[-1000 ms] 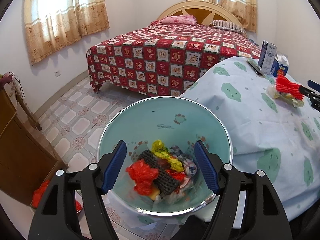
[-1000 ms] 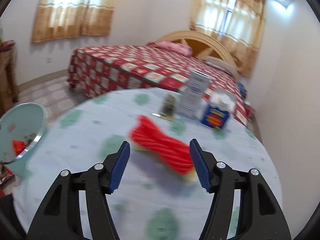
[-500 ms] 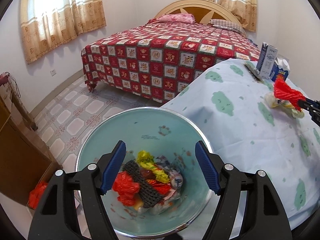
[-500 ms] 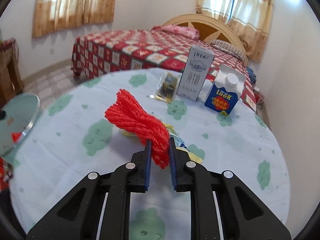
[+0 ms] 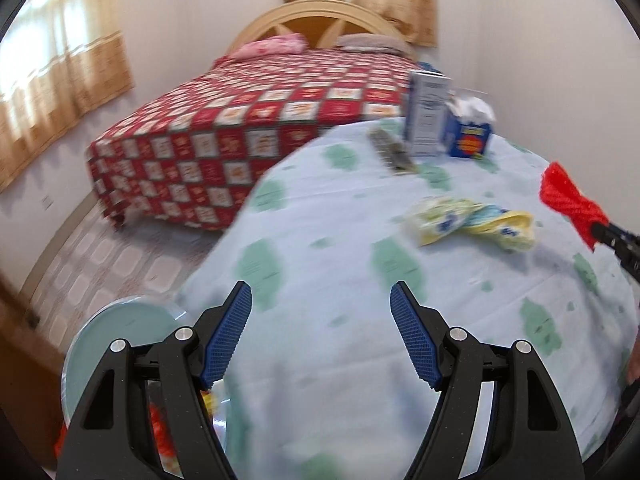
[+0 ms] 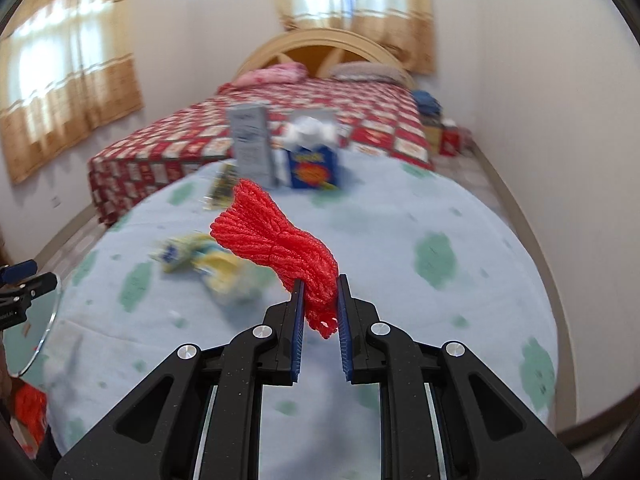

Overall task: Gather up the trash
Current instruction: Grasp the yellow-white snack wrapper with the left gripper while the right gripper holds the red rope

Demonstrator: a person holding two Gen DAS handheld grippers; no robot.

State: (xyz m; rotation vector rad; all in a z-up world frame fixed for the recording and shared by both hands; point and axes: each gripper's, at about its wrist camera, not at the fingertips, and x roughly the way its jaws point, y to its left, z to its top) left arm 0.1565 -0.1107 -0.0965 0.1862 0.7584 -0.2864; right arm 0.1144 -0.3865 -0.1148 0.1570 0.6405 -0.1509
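My right gripper [image 6: 319, 288] is shut on a red net bundle [image 6: 276, 236] and holds it above the round table [image 6: 400, 280]; the bundle also shows at the right in the left wrist view [image 5: 568, 200]. A crumpled yellow and blue wrapper [image 5: 472, 224] lies on the tablecloth; it also shows in the right wrist view [image 6: 200, 260]. My left gripper [image 5: 320, 304] is open and empty over the table's near edge. The pale green trash bin [image 5: 120, 320] with trash inside stands low at the left, beside the table.
A white carton [image 5: 426, 114], a blue tissue box [image 5: 470, 132] and a dark flat packet [image 5: 394, 154] stand at the table's far side. A bed with a red checked cover [image 5: 260, 120] lies beyond. A wooden cabinet [image 5: 20, 360] is at the left.
My right gripper has lifted the red net bundle off the table. My left gripper has swung right, from over the bin to over the table edge.
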